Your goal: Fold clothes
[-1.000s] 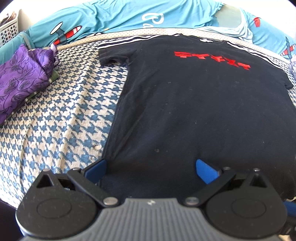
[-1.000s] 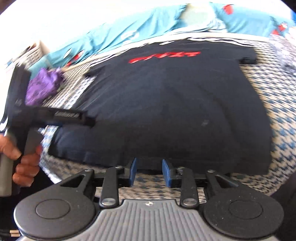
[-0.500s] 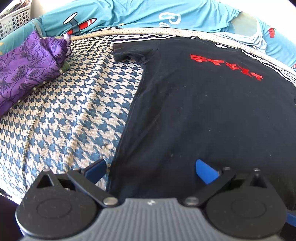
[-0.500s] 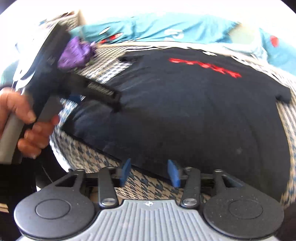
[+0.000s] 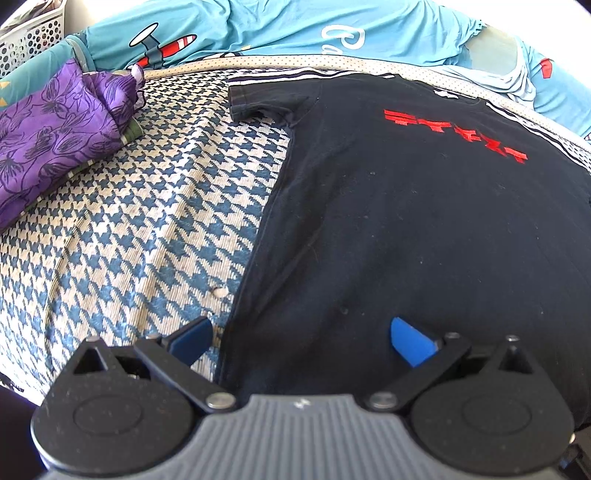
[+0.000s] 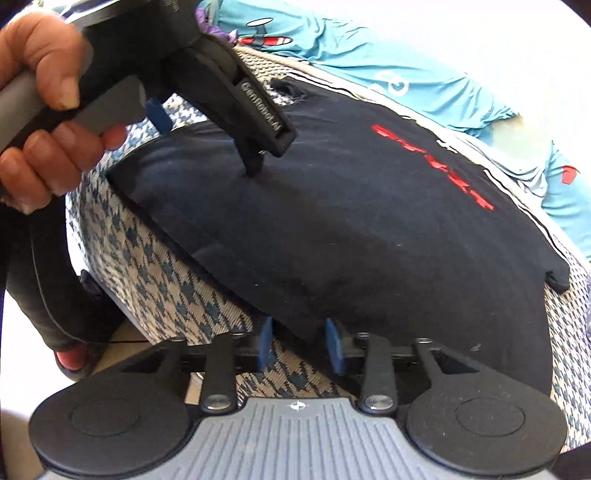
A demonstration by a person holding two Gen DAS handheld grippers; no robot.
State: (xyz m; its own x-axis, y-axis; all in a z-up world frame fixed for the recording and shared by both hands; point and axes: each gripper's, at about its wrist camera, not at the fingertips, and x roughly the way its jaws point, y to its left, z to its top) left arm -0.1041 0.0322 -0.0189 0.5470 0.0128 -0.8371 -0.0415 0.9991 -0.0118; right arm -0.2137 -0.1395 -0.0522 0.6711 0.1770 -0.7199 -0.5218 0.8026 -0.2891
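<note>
A black T-shirt [image 5: 406, 229] with red chest lettering lies flat, face up, on the houndstooth bed cover [image 5: 147, 221]. My left gripper [image 5: 301, 341] stands wide open over the shirt's lower left corner, one blue fingertip off the side seam and the other on the cloth. In the right wrist view the shirt [image 6: 351, 229] runs diagonally, and a hand holds the left gripper [image 6: 205, 138] down on its near corner. My right gripper [image 6: 299, 343] is at the bottom hem, its jaws closing, with the hem's edge between the pads, which do not visibly press on it.
A purple floral garment [image 5: 55, 147] lies at the left of the bed. A teal sheet [image 5: 295, 26] with aeroplane prints is bunched along the far side, and a white perforated basket [image 5: 29, 37] stands behind it. The bed's near edge drops to the floor beside a red shoe [image 6: 74, 358].
The right gripper rolled and slid along the hem toward the left gripper; its jaws widened, then narrowed around the hem's edge. The left gripper stayed open at the shirt's corner, rolling slightly.
</note>
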